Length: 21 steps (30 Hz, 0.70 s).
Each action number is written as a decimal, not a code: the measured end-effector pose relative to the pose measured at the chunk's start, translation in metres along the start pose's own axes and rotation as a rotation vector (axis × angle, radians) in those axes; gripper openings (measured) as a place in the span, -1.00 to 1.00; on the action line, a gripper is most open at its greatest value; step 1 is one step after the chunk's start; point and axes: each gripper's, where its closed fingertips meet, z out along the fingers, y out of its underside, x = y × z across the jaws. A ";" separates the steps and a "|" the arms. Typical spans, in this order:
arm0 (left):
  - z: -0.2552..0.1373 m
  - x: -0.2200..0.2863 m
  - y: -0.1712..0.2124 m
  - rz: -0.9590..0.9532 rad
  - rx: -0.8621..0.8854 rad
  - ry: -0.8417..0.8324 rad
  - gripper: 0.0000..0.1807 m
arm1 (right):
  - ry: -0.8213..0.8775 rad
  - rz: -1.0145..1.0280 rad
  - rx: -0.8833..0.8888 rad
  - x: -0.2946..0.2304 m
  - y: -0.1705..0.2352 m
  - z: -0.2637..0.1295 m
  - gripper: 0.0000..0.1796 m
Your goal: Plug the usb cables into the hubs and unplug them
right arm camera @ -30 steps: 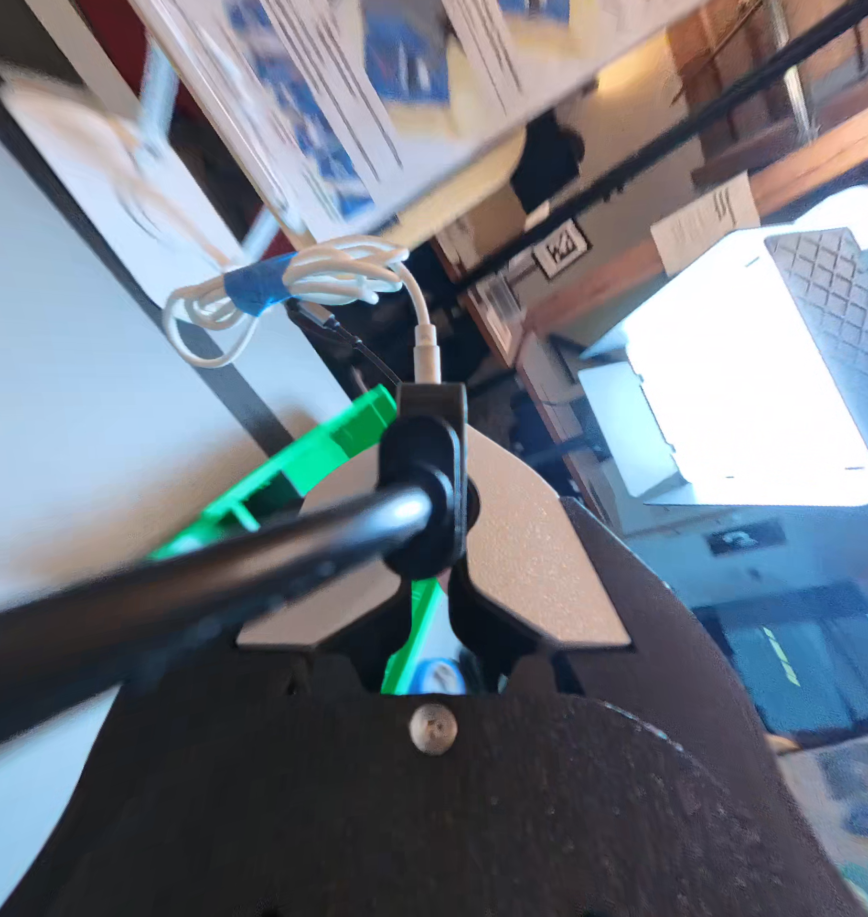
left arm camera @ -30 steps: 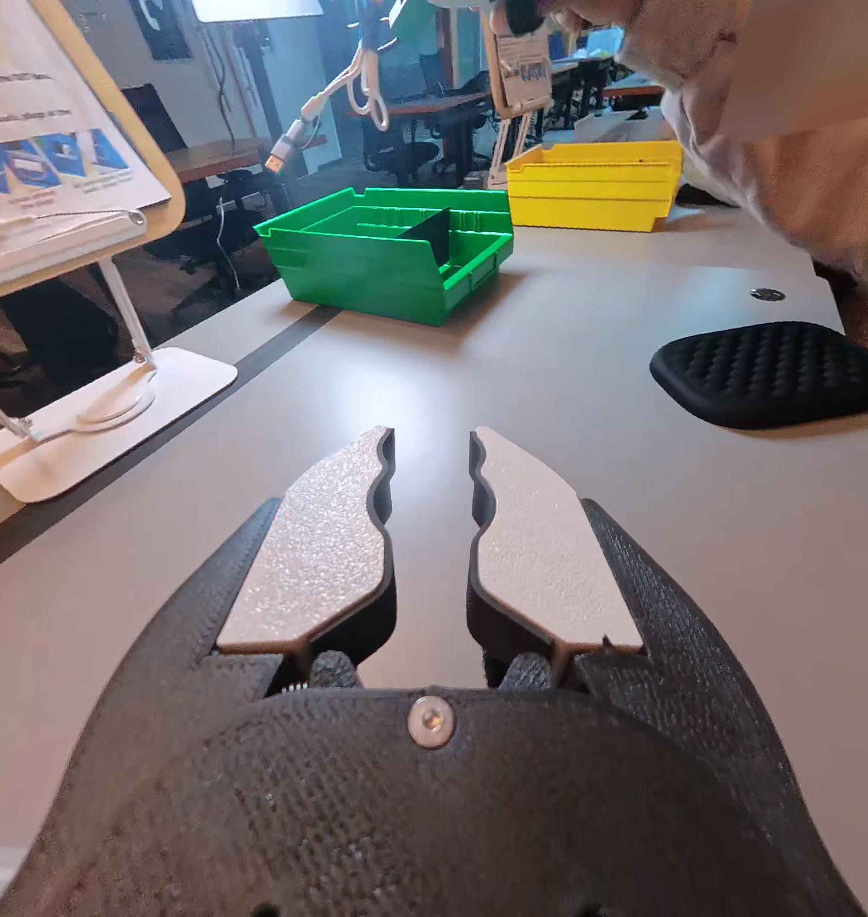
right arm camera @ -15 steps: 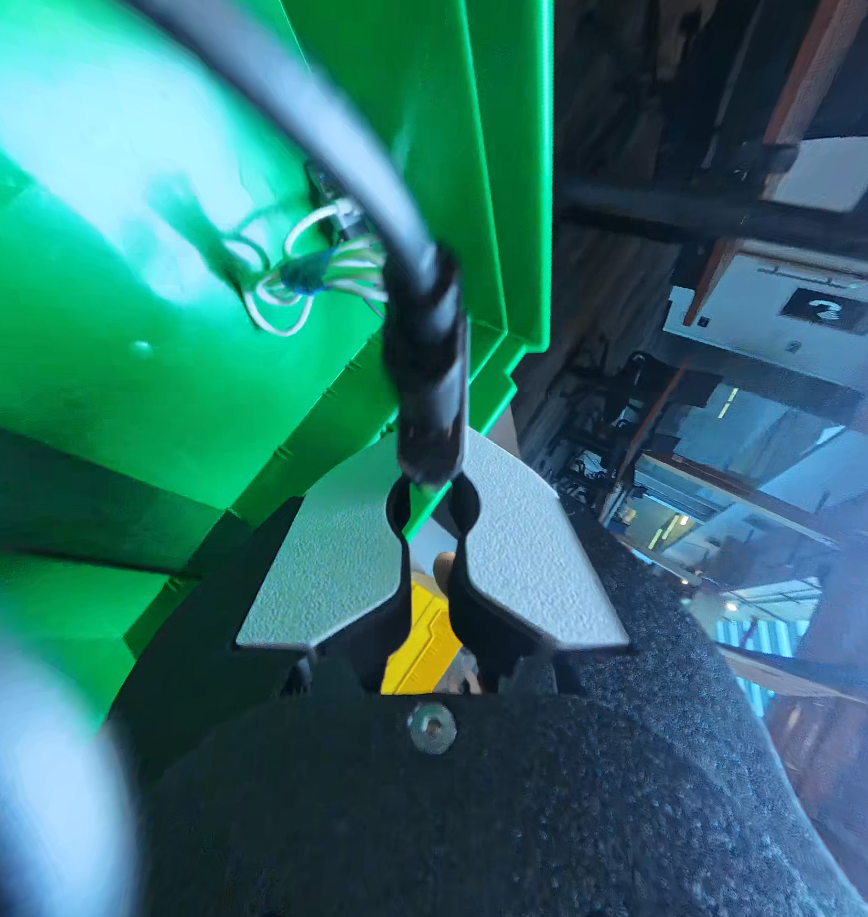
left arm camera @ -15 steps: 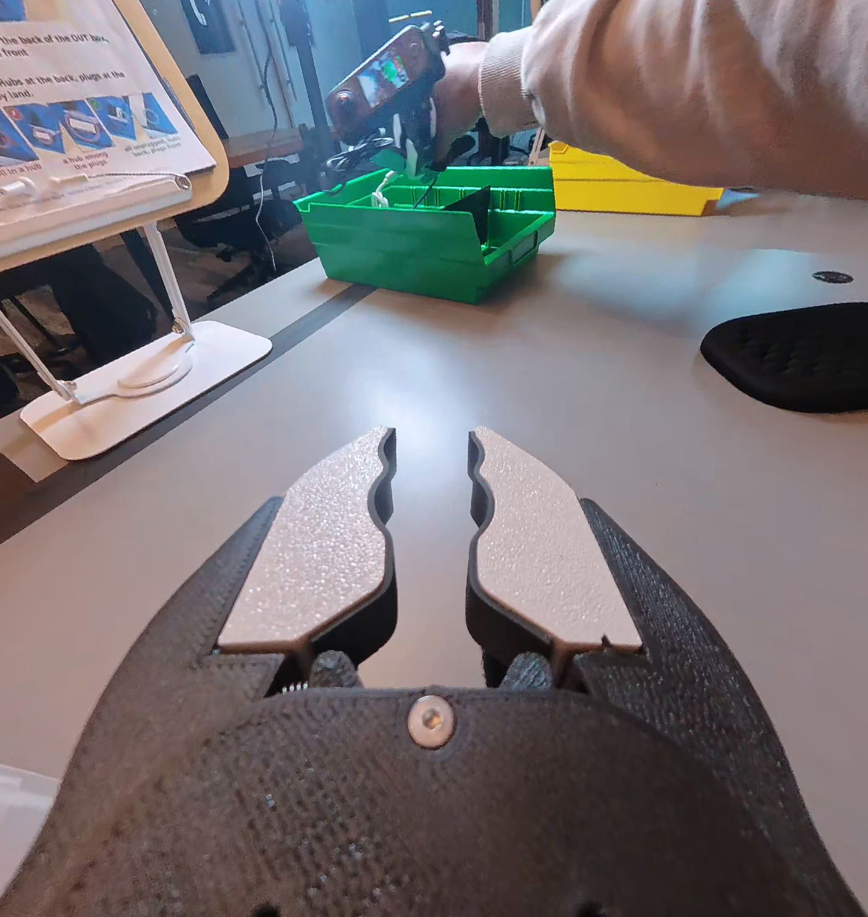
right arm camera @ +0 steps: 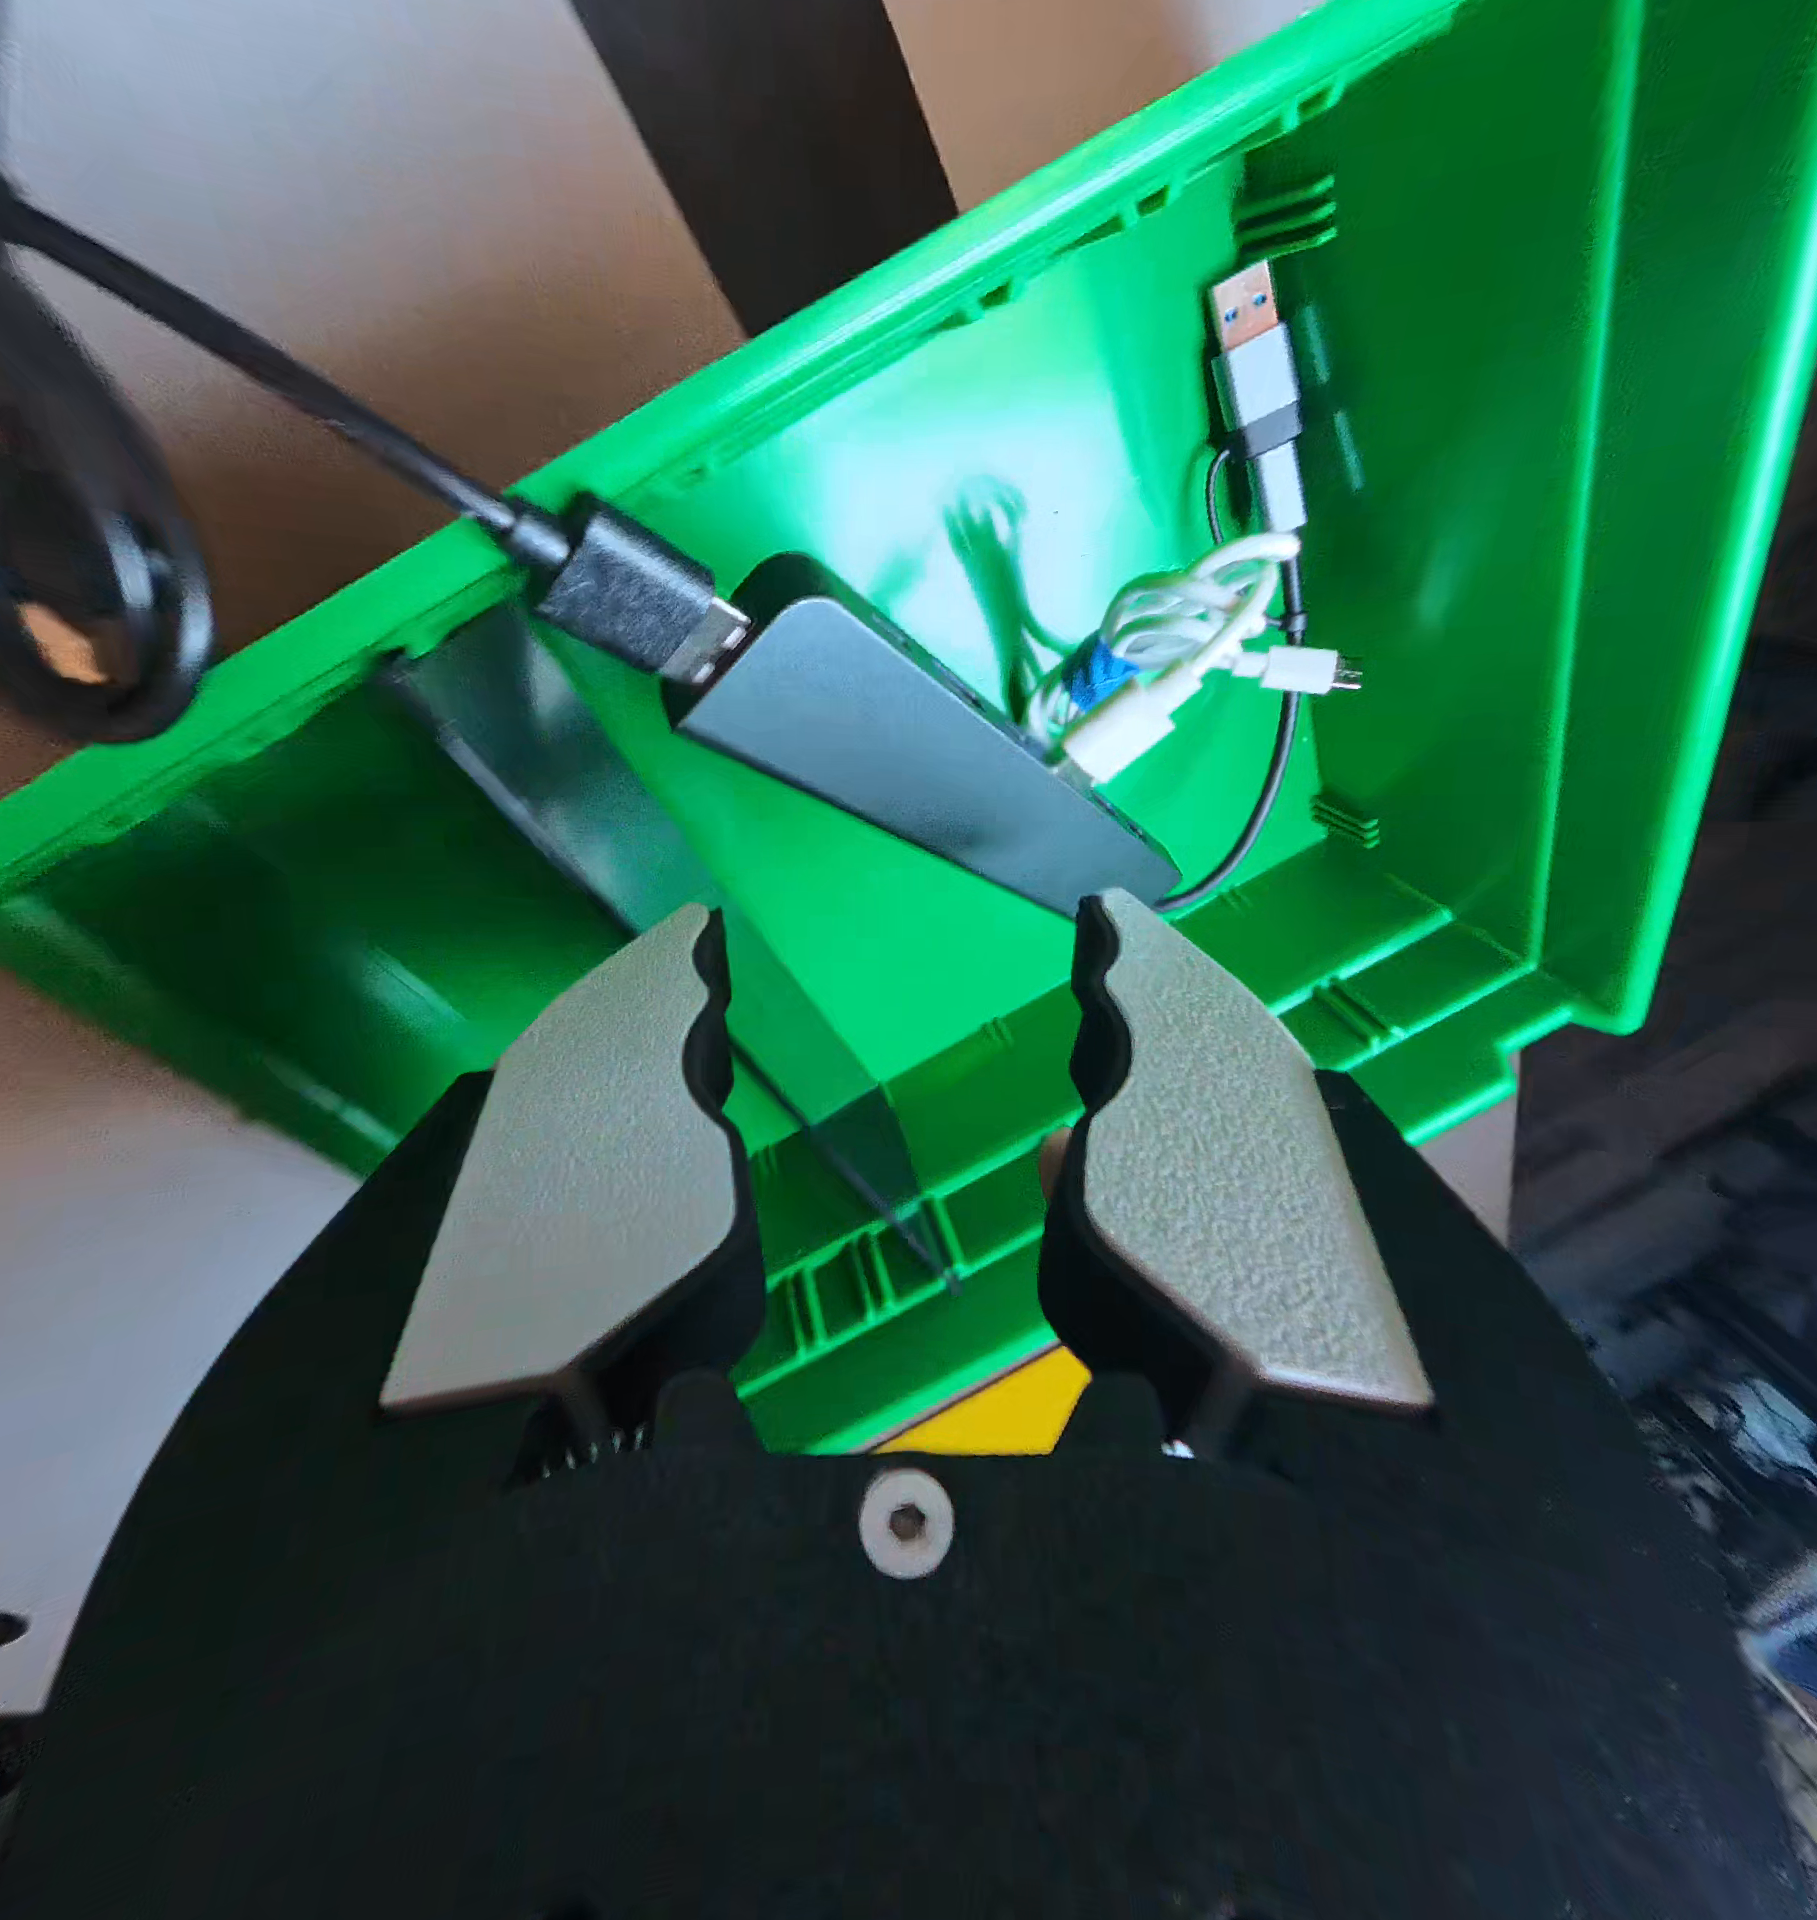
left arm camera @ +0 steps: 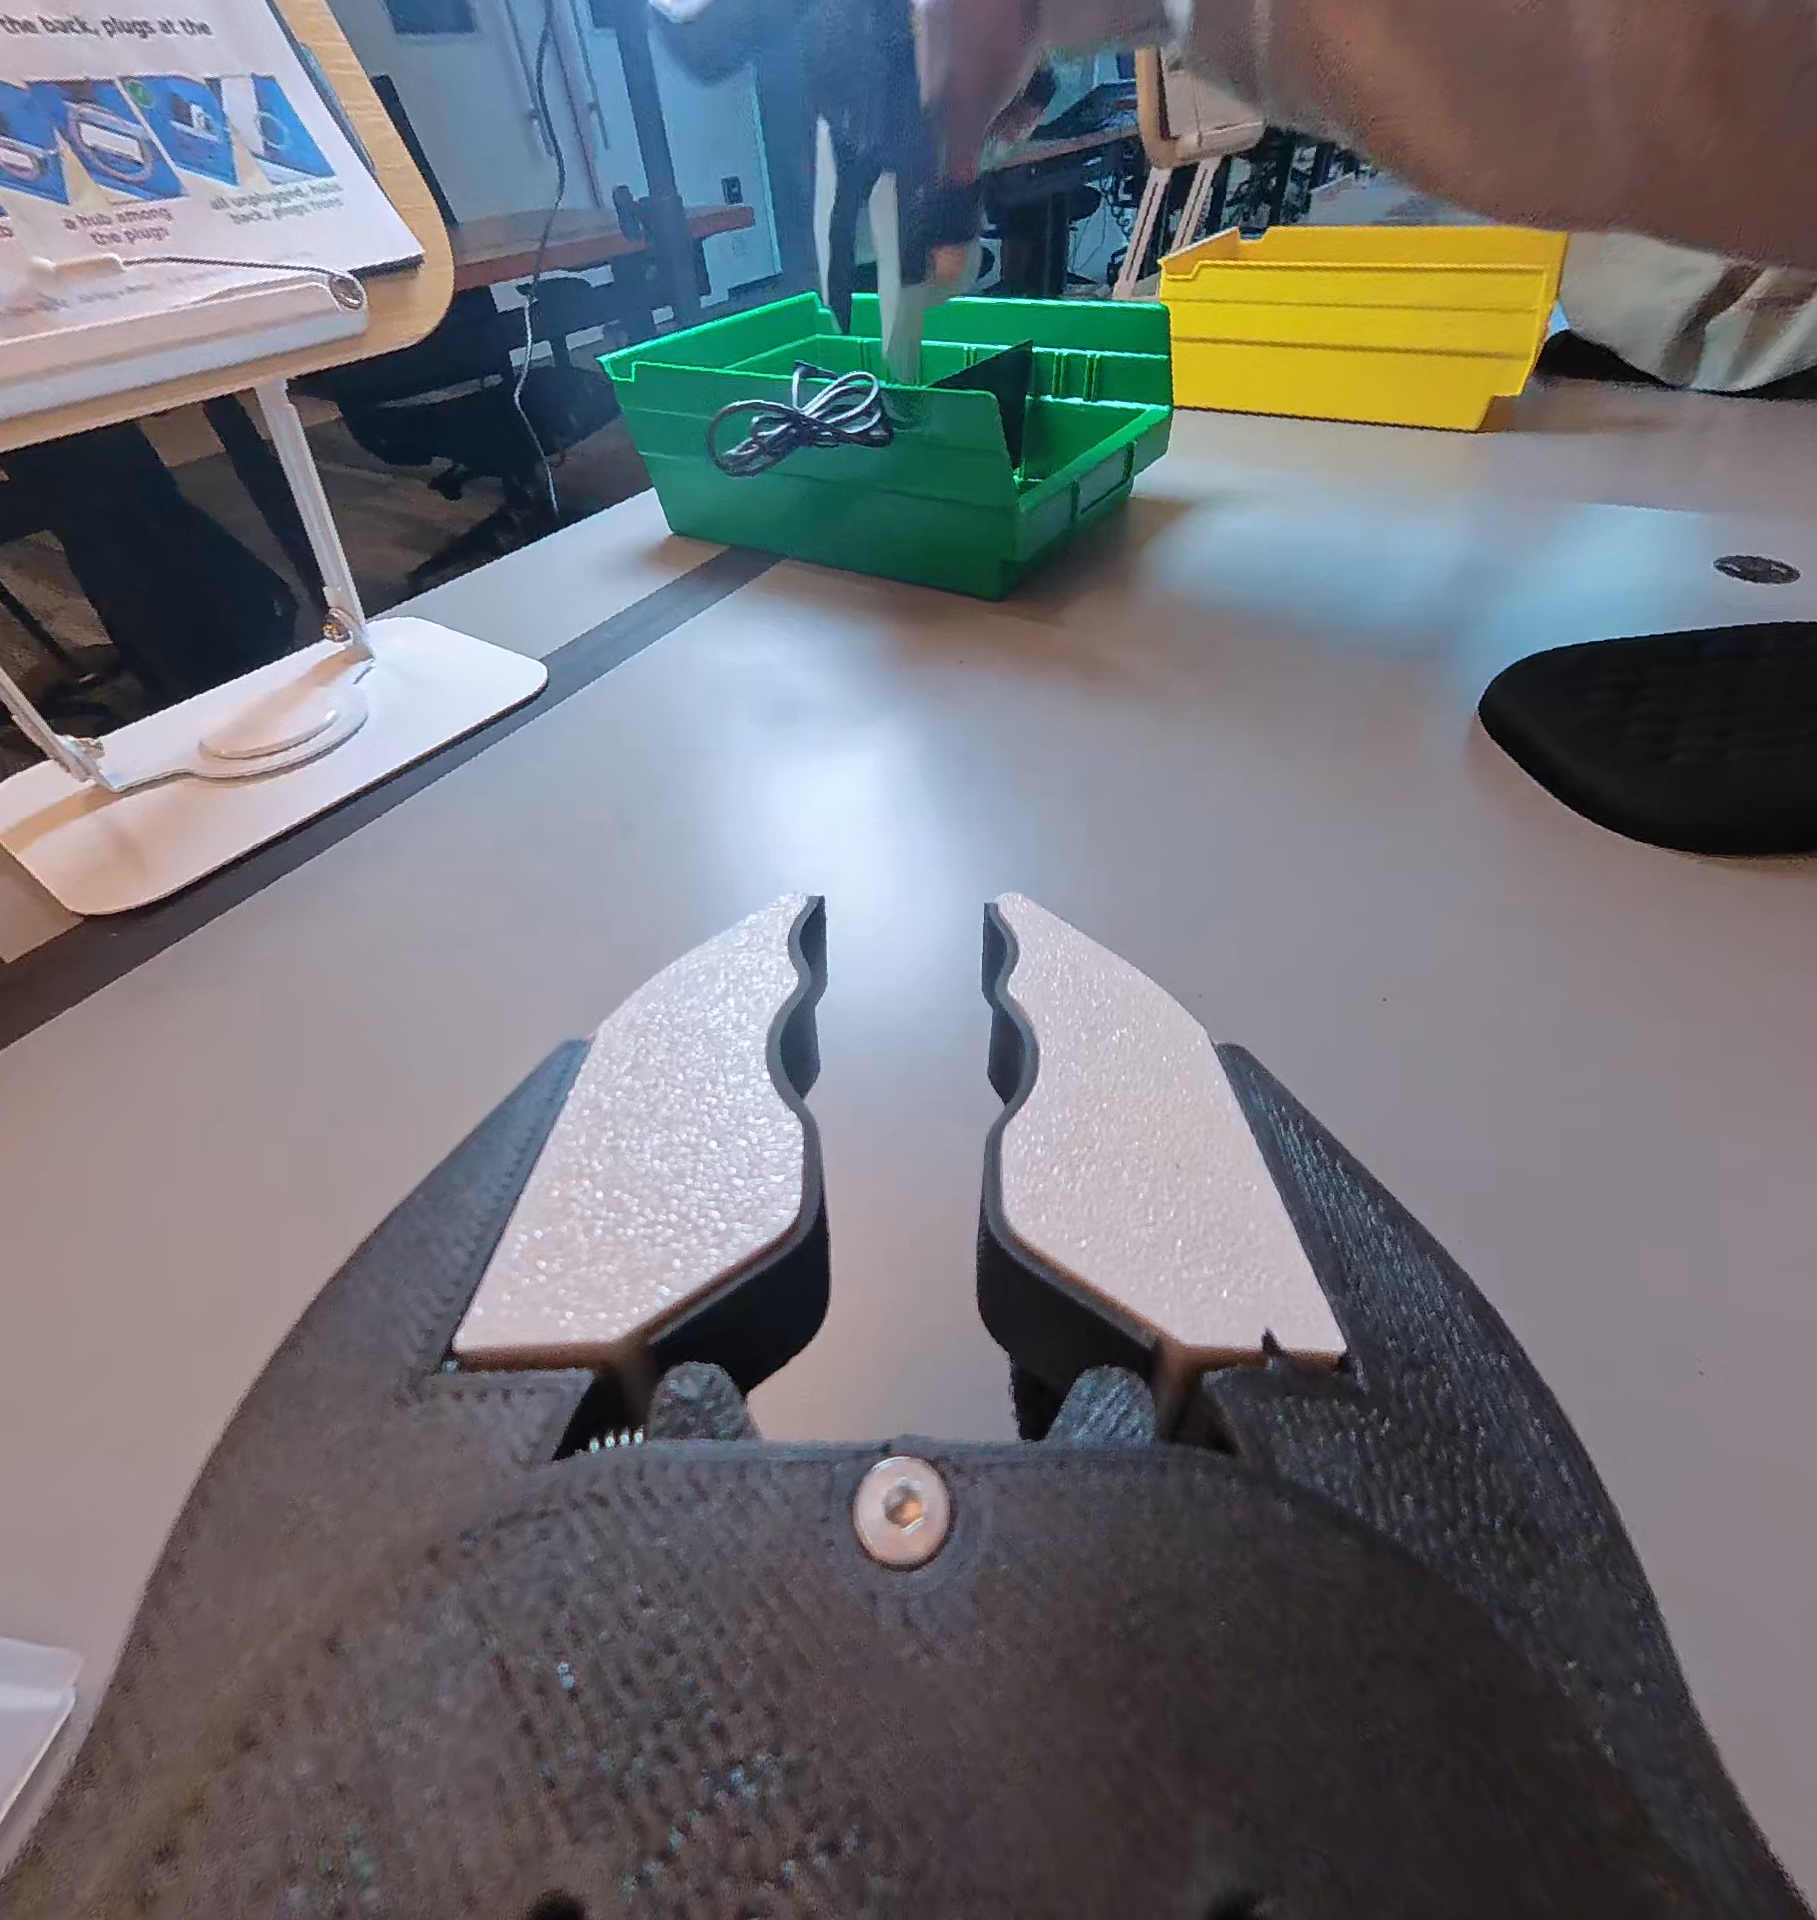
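My right gripper (right arm camera: pixel 899 914) is open and empty, hovering over the green bin (right arm camera: pixel 1506 416). In the bin lies a grey hub (right arm camera: pixel 914 738) with a black cable's plug (right arm camera: pixel 629 608) at its end, seemingly plugged in. A white cable bundle (right arm camera: pixel 1164 644) with blue tape lies against the hub's side. A grey USB plug (right arm camera: pixel 1257 395) lies at the bin's far wall. My left gripper (left arm camera: pixel 904 914) is open and empty, low over the table. In the left wrist view the black cable (left arm camera: pixel 800 421) hangs over the green bin's (left arm camera: pixel 862 509) front wall.
A yellow bin (left arm camera: pixel 1351 322) stands behind the green one. A black textured pad (left arm camera: pixel 1693 738) lies at the right. A white document stand (left arm camera: pixel 260 727) holding an instruction sheet is at the left. A person's sleeve (left arm camera: pixel 1558 104) reaches across the top. My right fingertips sit around 50 cm from my left ones.
My right gripper was shut on the black plug, swung down into the green bin, and has opened; the hub and cables now lie in the bin. My left gripper has barely moved.
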 end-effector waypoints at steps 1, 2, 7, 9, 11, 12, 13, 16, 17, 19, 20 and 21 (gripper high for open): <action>0.000 -0.001 0.000 -0.003 0.001 -0.004 -0.68 | -0.005 0.006 0.030 -0.002 0.002 -0.013 -0.27; 0.000 -0.001 0.000 -0.004 0.000 -0.007 -0.67 | 0.007 0.013 0.074 -0.003 0.003 -0.027 -0.26; 0.001 0.001 0.000 -0.014 -0.008 -0.003 -0.71 | 0.165 0.115 0.698 -0.027 -0.030 -0.137 -0.31; 0.002 0.002 0.000 -0.018 -0.008 0.007 -0.72 | 0.201 0.169 0.931 -0.063 -0.036 -0.178 -0.31; 0.004 0.001 0.001 -0.006 -0.016 -0.001 -0.72 | 0.154 0.210 1.140 -0.119 -0.042 -0.209 -0.32; 0.005 0.001 0.002 0.001 -0.021 -0.006 -0.72 | 0.112 0.223 1.216 -0.150 -0.044 -0.217 -0.31; 0.005 0.000 0.002 0.005 -0.026 -0.012 -0.72 | 0.063 0.239 1.288 -0.181 -0.047 -0.221 -0.33; 0.001 -0.003 -0.003 0.008 -0.015 -0.037 -0.70 | -0.074 0.278 1.385 -0.262 -0.057 -0.200 -0.37; -0.003 -0.007 -0.006 0.008 -0.011 -0.053 -0.69 | -0.080 0.296 1.399 -0.280 -0.059 -0.187 -0.41; -0.017 -0.021 -0.019 0.011 0.017 -0.106 -0.69 | -0.073 0.324 1.446 -0.303 -0.061 -0.164 -0.62; -0.027 -0.034 -0.027 0.010 0.035 -0.147 -0.69 | -0.037 0.337 1.464 -0.307 -0.060 -0.152 -0.74; -0.040 -0.049 -0.037 0.008 0.054 -0.197 -0.70 | -0.002 0.338 1.477 -0.309 -0.059 -0.142 -0.93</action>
